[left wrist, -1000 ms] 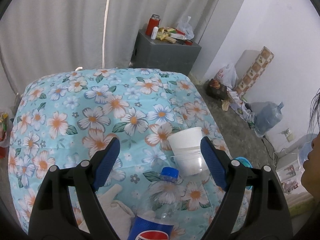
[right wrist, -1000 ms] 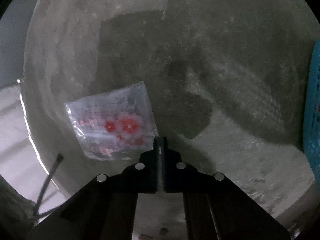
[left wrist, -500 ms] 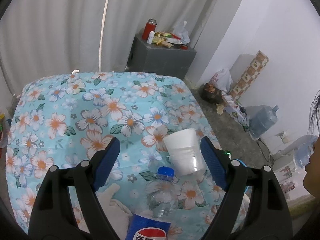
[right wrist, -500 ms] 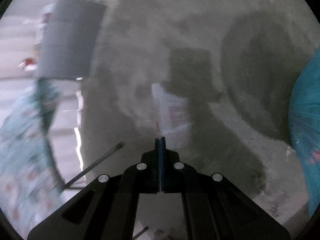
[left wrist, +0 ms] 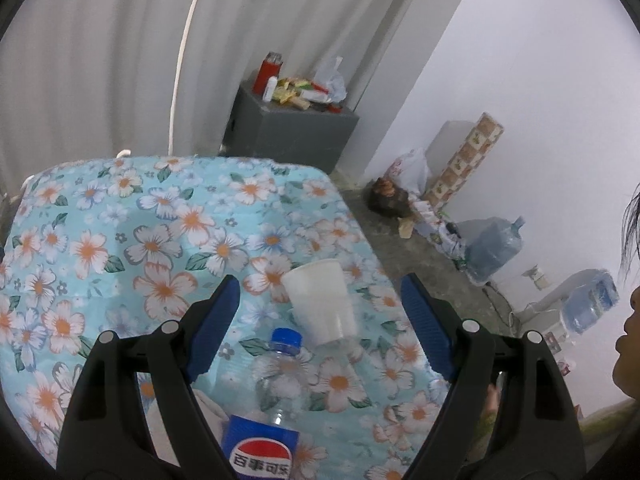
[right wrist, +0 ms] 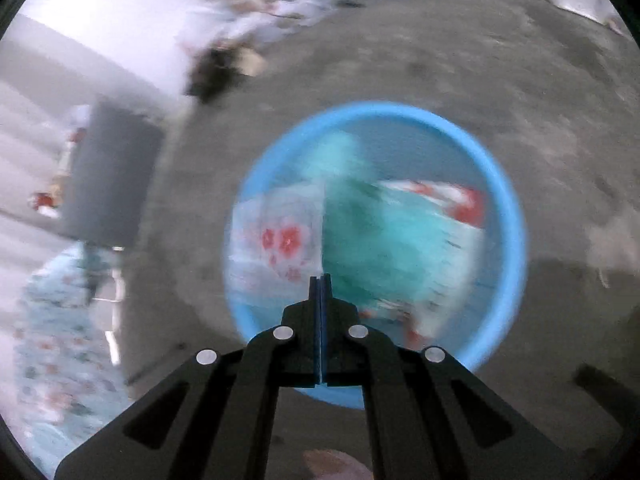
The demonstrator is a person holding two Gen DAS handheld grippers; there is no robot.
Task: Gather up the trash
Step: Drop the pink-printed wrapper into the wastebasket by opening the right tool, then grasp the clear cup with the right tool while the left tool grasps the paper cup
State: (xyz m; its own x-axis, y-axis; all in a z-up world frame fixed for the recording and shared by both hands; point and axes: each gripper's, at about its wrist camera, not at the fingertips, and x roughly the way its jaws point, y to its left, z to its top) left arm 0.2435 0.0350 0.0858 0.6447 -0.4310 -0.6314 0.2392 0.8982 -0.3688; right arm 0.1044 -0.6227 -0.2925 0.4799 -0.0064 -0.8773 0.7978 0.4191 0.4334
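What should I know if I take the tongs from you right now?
Left tongs: open, holding nothing, hovering above the white cup and Pepsi bottle lying on the flowered cloth.
Right tongs: shut on a clear wrapper with red flowers, hanging over the blue basket on the floor.
Done: some trash seems to be in the basket already; the picture is blurry.
Left: drop the wrapper in, then collect the cup and bottle.
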